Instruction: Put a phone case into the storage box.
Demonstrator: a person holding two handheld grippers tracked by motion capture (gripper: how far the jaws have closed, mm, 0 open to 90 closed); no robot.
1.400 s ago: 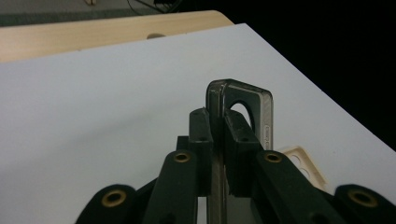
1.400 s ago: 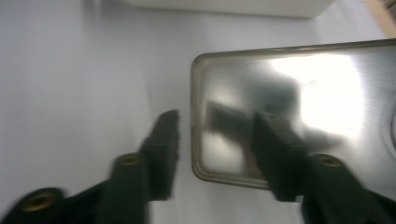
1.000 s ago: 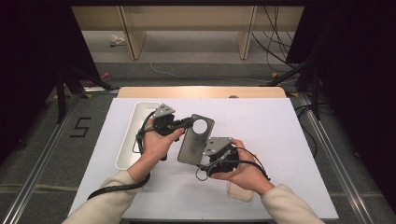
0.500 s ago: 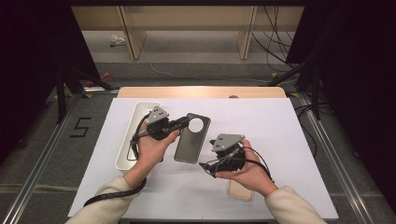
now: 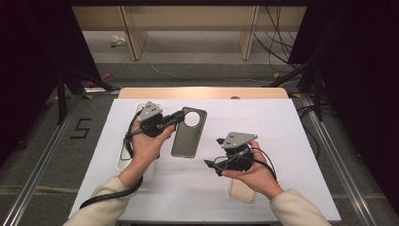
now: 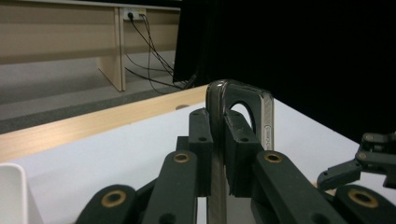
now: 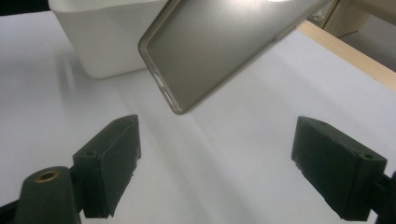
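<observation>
Nearest the person, the right gripper (image 5: 211,165) rests in the right hand (image 5: 251,172) low over the white tabletop (image 5: 282,141), partly above a pale translucent case (image 5: 242,192) lying flat by the near edge. Its jaws have just been opening and stand wide apart with nothing between them; in the right gripper view only bare tabletop lies between the two black pads (image 7: 114,158).

Farther off and to the left, the left gripper (image 5: 176,117) is clamped on the edge of a grey phone case (image 5: 188,134), near the round camera cutout. In the left gripper view the case (image 6: 240,112) stands on edge between the pressed pads. From the right gripper view the case (image 7: 224,42) hangs tilted, clear of the tabletop.

Beyond the left hand (image 5: 146,143) sits a white tray (image 5: 123,162) along the tabletop's left side, and the wooden strip (image 5: 202,92) runs along the far edge.
</observation>
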